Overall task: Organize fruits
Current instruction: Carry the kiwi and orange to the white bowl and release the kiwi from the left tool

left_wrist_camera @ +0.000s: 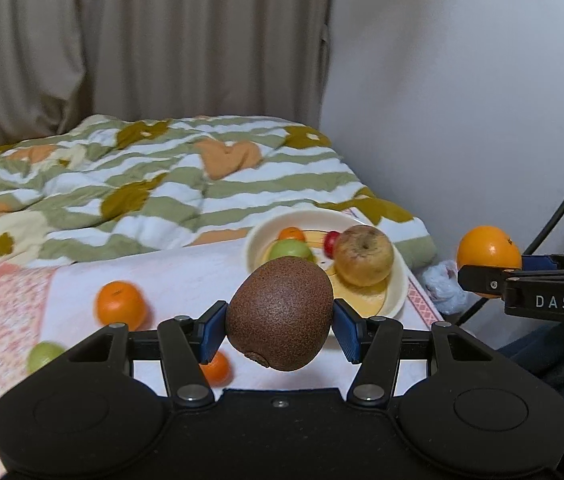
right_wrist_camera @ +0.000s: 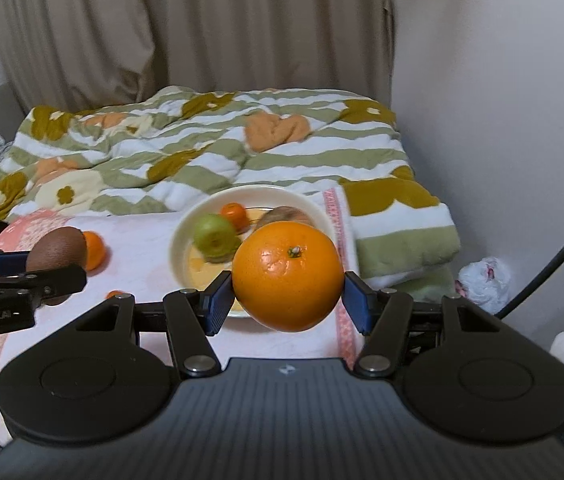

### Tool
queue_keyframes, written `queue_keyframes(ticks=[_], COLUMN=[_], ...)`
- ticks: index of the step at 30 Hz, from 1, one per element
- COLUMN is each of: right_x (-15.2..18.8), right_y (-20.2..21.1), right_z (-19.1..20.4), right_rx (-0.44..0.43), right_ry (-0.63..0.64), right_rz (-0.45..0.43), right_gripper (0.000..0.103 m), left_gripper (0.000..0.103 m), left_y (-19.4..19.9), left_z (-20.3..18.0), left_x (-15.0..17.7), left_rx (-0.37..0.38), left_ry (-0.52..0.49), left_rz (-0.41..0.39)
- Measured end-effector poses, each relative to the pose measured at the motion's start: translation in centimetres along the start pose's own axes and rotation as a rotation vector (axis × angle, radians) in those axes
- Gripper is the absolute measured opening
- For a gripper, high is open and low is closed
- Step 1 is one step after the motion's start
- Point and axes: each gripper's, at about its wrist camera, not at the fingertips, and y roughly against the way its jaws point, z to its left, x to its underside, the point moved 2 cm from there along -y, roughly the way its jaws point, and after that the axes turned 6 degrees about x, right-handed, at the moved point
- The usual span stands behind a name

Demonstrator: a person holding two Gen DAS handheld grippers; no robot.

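This is looking like a bedroom at home: a flowery blanket is lying on a bed, and curtains are hanging behind.

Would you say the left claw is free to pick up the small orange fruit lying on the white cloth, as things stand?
Probably not yet. The left claw is shut on a kiwi, so it has no room for the small orange fruit. The path over the cloth looks unobstructed once the kiwi is set down.

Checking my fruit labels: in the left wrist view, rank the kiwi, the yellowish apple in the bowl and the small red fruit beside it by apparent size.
1. kiwi, though held nearest the camera, so its lead is unsure.
2. yellowish apple.
3. small red fruit, clearly smallest.
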Motion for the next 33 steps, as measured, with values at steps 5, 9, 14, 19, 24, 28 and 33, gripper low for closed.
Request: queue_keyframes(ticks=[5, 9, 14, 19, 24, 28, 33], right_x=[-0.4, -0.5, -0.7, -0.6, -0.4, -0.3, -0.4], right_y=[-1.9, -3.4, -5.0, -6.2, -7.0, -7.2, -7.2], right_z=[-1.2, -1.6, -1.9, -2.1, -2.2, -2.3, -2.4], right_rx=[0.03, 0.049, 0.067, 0.083, 0.098, 0.107, 0.115], right_ry=[-0.041, -0.069, -0.096, -0.118, -0.131, -0.138, -0.138], right_rz=[0.02, 0.039, 0.063, 0.083, 0.103, 0.11, 0.111], right_gripper=[0.074, 0.074, 0.074, 0.074, 0.074, 0.074, 0.074], left_gripper=[0.06, 0.06, 0.06, 0.06, 0.061, 0.065, 0.092], left_y=[-4.2, -7.3, -10.9, -13.6, -15.1, -15.7, -14.7], left_z=[-0.5, -0.7, -0.9, -0.9, -1.1, -1.0, -1.2], left_x=[-1.0, -1.5, -1.8, -2.0, -1.9, -1.8, -2.2], left_rx=[0.04, 0.063, 0.076, 0.092, 0.095, 0.098, 0.081], left_ry=[-0.044, -0.079, -0.142, -0.176, -0.196, -0.194, -0.218], left_rz=[0.055, 0.105, 0.178, 0.238, 0.275, 0.285, 0.263])
